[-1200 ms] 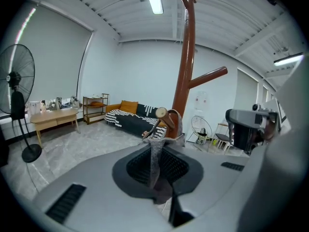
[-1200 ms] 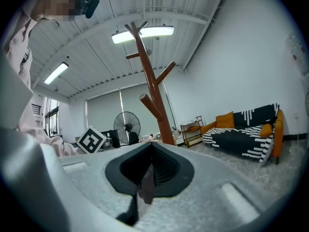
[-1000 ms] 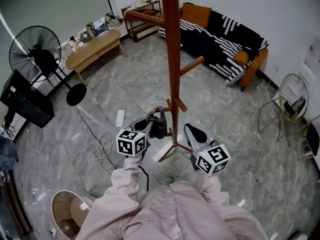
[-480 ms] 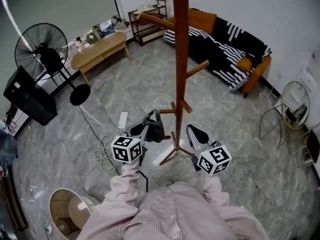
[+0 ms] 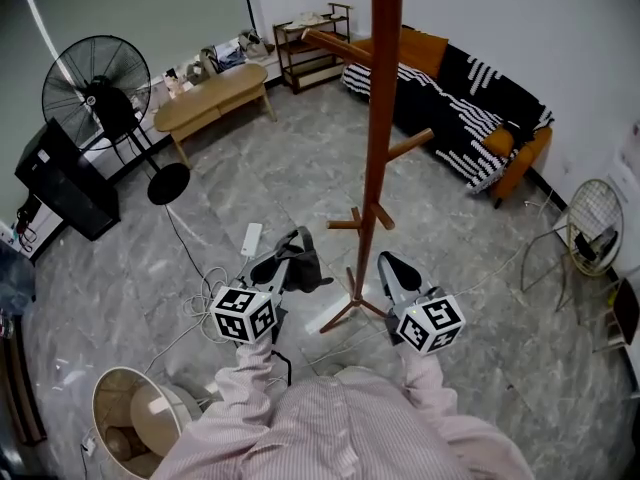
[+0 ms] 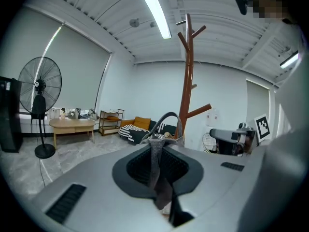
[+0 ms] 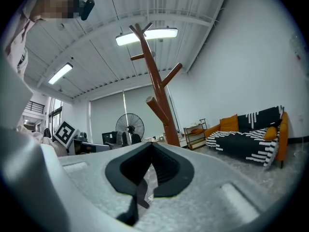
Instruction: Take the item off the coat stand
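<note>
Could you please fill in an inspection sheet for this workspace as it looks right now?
Surface: grey stone-look floor; no table in use.
Job's things: coat stand upright, visible pegs bare; grey strapped item off it, in the left gripper.
Clutter: power strip and bin on the floor.
Grippers: left gripper shut on the item; right gripper shut, empty.
Cables: white cords looped beside the power strip.
Surroundings: fan, coffee table, sofa.
</note>
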A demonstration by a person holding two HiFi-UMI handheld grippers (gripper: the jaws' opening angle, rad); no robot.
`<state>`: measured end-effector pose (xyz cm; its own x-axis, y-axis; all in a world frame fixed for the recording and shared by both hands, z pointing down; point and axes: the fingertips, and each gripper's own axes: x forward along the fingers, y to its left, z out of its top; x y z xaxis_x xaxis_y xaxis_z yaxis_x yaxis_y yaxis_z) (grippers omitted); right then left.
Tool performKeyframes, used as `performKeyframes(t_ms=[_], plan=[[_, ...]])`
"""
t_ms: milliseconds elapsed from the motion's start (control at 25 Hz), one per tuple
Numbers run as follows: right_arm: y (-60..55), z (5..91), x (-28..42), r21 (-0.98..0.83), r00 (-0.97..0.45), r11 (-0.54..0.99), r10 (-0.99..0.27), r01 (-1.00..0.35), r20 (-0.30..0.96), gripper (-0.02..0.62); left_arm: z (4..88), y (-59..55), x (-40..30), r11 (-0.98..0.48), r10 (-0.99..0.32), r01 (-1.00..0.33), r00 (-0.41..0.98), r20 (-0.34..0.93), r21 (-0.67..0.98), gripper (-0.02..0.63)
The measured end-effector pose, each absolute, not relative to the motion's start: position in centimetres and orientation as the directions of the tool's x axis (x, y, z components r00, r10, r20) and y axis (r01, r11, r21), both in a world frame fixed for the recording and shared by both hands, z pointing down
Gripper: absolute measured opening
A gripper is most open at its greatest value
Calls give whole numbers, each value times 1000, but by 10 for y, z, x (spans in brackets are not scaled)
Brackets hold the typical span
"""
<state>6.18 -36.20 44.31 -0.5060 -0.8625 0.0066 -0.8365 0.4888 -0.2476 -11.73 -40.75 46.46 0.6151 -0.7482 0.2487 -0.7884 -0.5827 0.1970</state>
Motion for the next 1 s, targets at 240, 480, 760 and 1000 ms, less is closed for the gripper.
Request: performKeyframes(t_ms=[240, 480, 760, 1000], plan=[[-361, 440, 56, -242, -520, 506, -854, -828, -4, 5, 455, -391, -126, -569, -770, -798, 601, 214, 198, 20], [-359, 437, 53, -237, -533, 521, -846, -820, -16, 5, 454, -376, -128, -564, -777, -801, 597, 199, 198, 20], [-354, 436, 54, -247, -535, 524, -844, -815, -27, 5, 446, -359, -129, -576, -785, -795, 603, 143, 193, 20], [-348, 433, 54, -263, -541, 533, -840, -804, -47, 5, 438, -347, -129, -591, -782, -786, 613, 111, 180, 20]])
